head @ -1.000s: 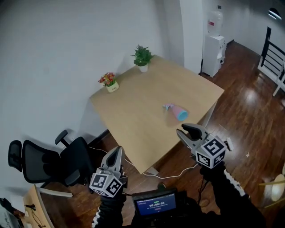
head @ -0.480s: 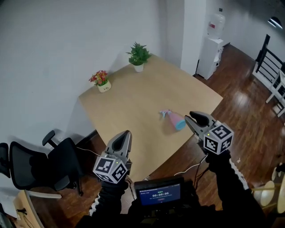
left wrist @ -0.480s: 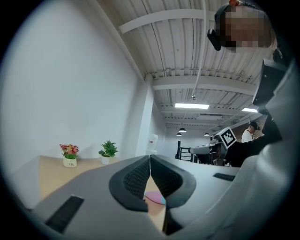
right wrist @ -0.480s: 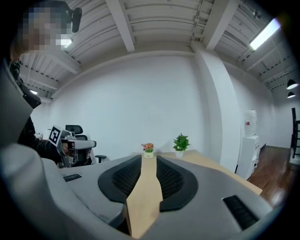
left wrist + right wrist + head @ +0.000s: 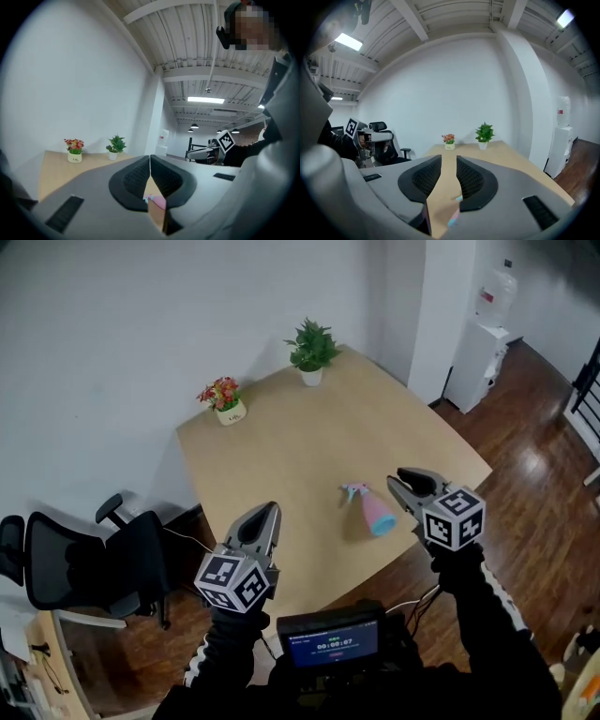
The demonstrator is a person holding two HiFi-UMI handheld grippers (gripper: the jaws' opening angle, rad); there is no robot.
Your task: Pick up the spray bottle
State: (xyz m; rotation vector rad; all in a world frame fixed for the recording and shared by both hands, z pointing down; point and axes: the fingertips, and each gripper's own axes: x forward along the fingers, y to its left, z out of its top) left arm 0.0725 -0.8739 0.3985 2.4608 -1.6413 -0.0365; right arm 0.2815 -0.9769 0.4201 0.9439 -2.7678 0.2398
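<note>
The spray bottle [image 5: 373, 510], pink with a light-blue trigger head, lies on its side near the front right of the wooden table [image 5: 281, 456]. My right gripper [image 5: 405, 479] hovers just right of it, apart from it, its jaws open by a narrow gap that holds nothing. In the right gripper view the bottle [image 5: 454, 213] shows low through the gap of the gripper [image 5: 449, 159]. My left gripper [image 5: 269, 510] is over the table's front left edge, well left of the bottle, shut and empty. In the left gripper view its jaws [image 5: 150, 158] meet, with the bottle [image 5: 157, 201] beyond.
A small pot of red flowers [image 5: 223, 399] and a green potted plant [image 5: 312, 348] stand at the table's far edge by the white wall. A black office chair [image 5: 84, 563] is at the left. A water dispenser [image 5: 483, 343] stands far right on dark wooden floor.
Both grippers have come forward over the table's front edge. The right one now sits beside the bottle. Neither gripper's jaws have changed, and the bottle has not moved.
</note>
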